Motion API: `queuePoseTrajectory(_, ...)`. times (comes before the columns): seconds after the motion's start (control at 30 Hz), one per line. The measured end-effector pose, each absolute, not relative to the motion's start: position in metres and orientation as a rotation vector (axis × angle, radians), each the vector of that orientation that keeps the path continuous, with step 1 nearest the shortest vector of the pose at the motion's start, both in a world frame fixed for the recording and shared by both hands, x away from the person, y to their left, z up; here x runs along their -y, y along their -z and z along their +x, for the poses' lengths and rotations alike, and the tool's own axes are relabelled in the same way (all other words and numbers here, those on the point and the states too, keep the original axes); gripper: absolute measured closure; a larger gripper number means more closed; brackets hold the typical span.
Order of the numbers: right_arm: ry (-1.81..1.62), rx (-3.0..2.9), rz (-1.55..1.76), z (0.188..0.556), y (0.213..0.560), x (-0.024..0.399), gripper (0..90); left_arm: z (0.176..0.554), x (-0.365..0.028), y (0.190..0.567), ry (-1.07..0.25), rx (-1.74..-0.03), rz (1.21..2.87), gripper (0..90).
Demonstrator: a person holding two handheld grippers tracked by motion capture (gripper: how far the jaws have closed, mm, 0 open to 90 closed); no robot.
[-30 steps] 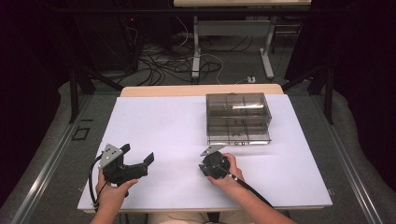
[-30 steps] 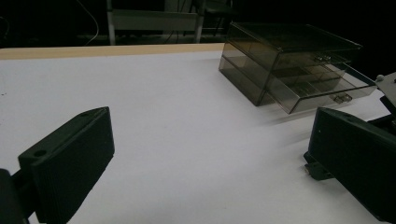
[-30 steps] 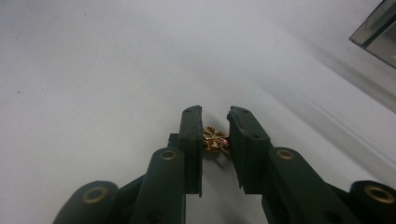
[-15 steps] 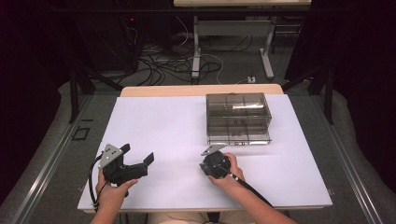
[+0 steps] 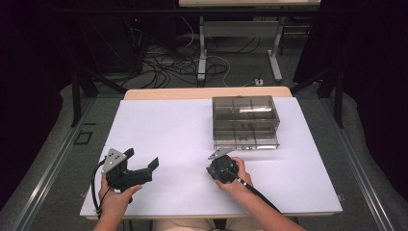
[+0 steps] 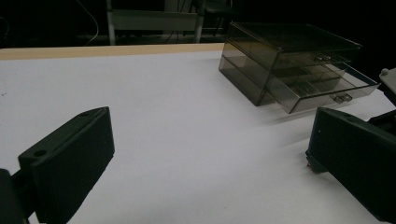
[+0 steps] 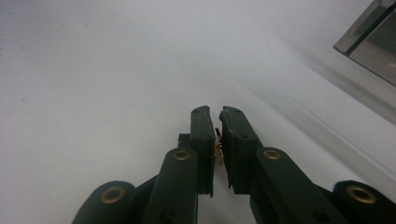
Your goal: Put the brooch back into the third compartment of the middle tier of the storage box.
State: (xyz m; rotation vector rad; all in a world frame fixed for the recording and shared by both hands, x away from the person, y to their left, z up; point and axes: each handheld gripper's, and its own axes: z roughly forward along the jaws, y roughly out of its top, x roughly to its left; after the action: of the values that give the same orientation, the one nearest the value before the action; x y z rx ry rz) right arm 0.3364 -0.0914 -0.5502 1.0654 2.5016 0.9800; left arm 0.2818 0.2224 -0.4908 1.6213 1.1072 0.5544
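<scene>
Right tool (image 7: 215, 122) just closing, pinching a tiny gold thing (image 7: 218, 145), left tool (image 5: 143, 161) spread wide, smoky drawer box (image 5: 245, 121) on white desk (image 5: 168, 130)

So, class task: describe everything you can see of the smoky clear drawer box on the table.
The drawer box looks like smoke-tinted clear plastic, with two tiers. It stands upright toward the far right of the white table. The lower drawer is pulled partly out toward the person, showing dividers inside and a small metal-looking handle. The upper drawer is closed. Neither gripper touches it; the right gripper sits just in front.
</scene>
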Motion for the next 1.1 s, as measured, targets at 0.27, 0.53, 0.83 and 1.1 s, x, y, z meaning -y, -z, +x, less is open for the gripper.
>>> queuePoseTrajectory(0.27,-0.999,-2.484,1.08,0.337,0.551,0.093,83.7,0.282,-0.222,0.491,-0.553,-1.108,1.62,0.3)
queuePoseTrajectory(0.53,-0.995,-2.48,1.102,0.338,0.549,0.096,83.7,0.282,-0.222,0.491,-0.553,-1.107,1.618,0.3)
queuePoseTrajectory(0.83,-1.034,-2.458,1.139,0.341,0.546,0.101,83.7,0.282,-0.222,0.491,-0.553,-1.107,1.619,0.3)
queuePoseTrajectory(1.1,-1.083,-2.431,1.162,0.342,0.543,0.105,83.7,0.282,-0.222,0.491,-0.555,-1.105,1.618,0.3)
